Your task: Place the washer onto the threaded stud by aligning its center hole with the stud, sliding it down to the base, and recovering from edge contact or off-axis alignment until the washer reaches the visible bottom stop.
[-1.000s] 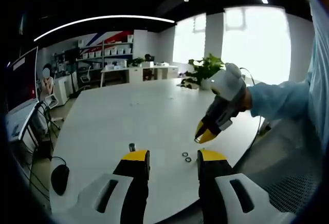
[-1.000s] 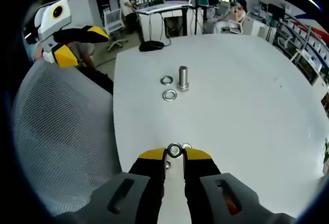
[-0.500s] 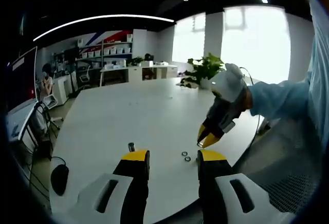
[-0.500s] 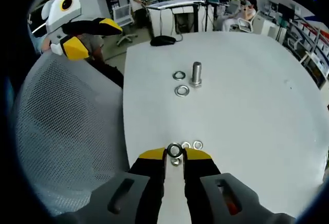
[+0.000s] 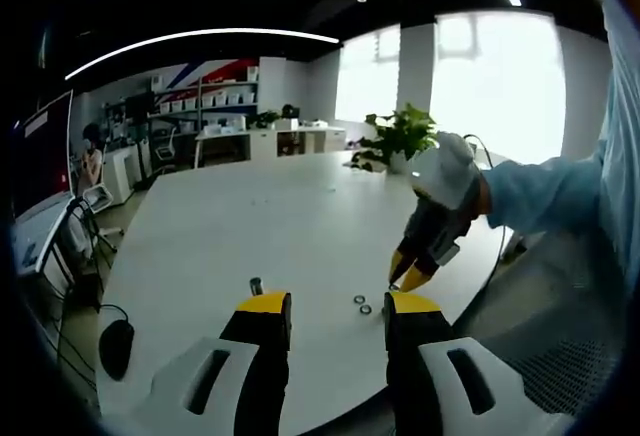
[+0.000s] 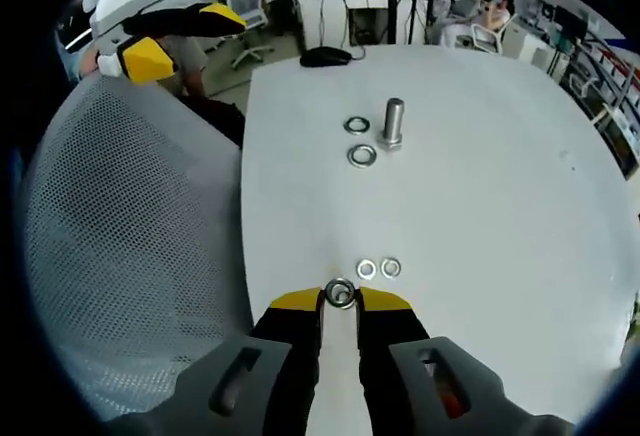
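Two small washers (image 6: 379, 269) lie on the white table (image 6: 480, 186) just ahead of the right gripper (image 6: 340, 301), whose jaws are clamped on a washer (image 6: 340, 294), a silvery ring held between the yellow tips. Beyond them, the right gripper view shows the threaded stud (image 6: 392, 123) upright, with two larger washers (image 6: 359, 141) just beside it. From the left gripper view, the stud is tiny. The left gripper (image 5: 327, 311) hangs with jaws apart, holding nothing.

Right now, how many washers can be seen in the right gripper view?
5. One washer is held in the right gripper; two small ones lie just beyond its tips; two larger ones lie beside the stud. Others may be hidden.
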The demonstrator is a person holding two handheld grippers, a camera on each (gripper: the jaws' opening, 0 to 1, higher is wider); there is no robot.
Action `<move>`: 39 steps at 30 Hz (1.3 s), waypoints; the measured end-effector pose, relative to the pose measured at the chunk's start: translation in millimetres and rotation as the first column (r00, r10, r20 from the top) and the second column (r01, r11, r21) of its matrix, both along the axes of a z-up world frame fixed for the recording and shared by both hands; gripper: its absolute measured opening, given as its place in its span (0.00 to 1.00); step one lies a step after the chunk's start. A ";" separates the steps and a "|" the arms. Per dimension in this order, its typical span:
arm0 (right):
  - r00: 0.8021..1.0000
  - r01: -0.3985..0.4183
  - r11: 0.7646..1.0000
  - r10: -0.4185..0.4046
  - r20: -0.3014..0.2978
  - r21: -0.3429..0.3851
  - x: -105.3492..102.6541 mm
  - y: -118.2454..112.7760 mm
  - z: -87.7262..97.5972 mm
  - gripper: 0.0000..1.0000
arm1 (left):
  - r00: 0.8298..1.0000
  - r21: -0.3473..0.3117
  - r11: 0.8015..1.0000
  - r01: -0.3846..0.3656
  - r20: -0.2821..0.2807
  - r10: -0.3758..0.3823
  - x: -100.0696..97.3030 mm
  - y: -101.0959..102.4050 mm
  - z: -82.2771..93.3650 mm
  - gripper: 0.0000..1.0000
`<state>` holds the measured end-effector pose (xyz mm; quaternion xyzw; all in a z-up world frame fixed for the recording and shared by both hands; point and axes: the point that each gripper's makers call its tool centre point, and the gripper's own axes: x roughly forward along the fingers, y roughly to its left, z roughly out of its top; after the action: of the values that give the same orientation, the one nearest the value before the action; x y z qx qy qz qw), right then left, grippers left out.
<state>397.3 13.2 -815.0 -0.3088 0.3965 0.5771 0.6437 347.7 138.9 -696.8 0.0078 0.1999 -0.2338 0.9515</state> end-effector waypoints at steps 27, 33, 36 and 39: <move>0.999 -0.020 0.999 0.021 0.024 -0.031 0.5 -1.7 -3.6 0.13 | 1.000 0.000 1.000 -0.002 0.000 0.002 -0.3 0.2 -0.1 0.36; 0.999 -0.021 0.999 0.022 0.034 -0.033 1.4 -0.5 -3.1 0.13 | 1.000 0.000 1.000 -0.002 0.001 0.002 -0.2 0.3 0.0 0.36; 0.999 -0.028 0.999 0.029 0.045 -0.038 1.7 0.0 -3.3 0.13 | 1.000 0.001 1.000 -0.002 0.000 0.002 -0.1 0.3 -0.2 0.36; 0.998 -0.034 0.998 0.036 0.053 -0.045 1.4 0.4 -3.4 0.13 | 1.000 0.002 1.000 -0.001 -0.001 0.001 -0.3 0.1 -0.4 0.35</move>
<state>398.8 13.5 -818.4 -0.3451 0.3863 0.5708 0.6370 347.3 139.0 -697.2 0.0085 0.2004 -0.2332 0.9515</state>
